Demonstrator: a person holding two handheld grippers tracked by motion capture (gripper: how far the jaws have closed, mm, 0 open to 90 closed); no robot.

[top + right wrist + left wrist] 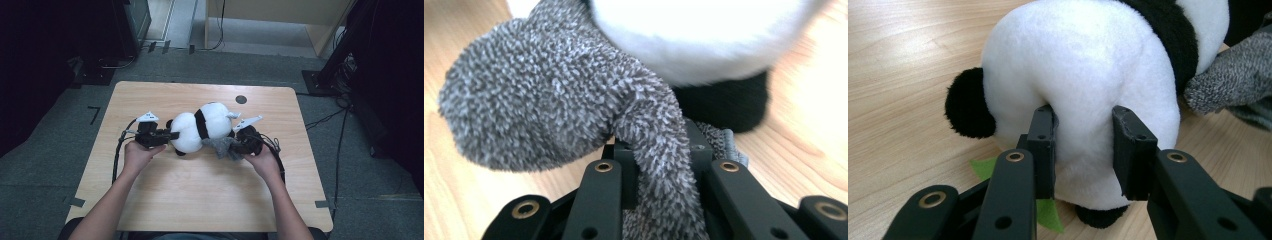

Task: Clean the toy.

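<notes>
A wooden table is seen from the high view, with a plush panda lying on its side at the middle; a grey sock lies against the panda's near side. A green scrap under the panda is made out in the left gripper view, perhaps a felt leaf. The left gripper is partly closed, its jaws pressed into the panda's white rump; the right gripper is clamped on the sock, beside a black paw.
</notes>
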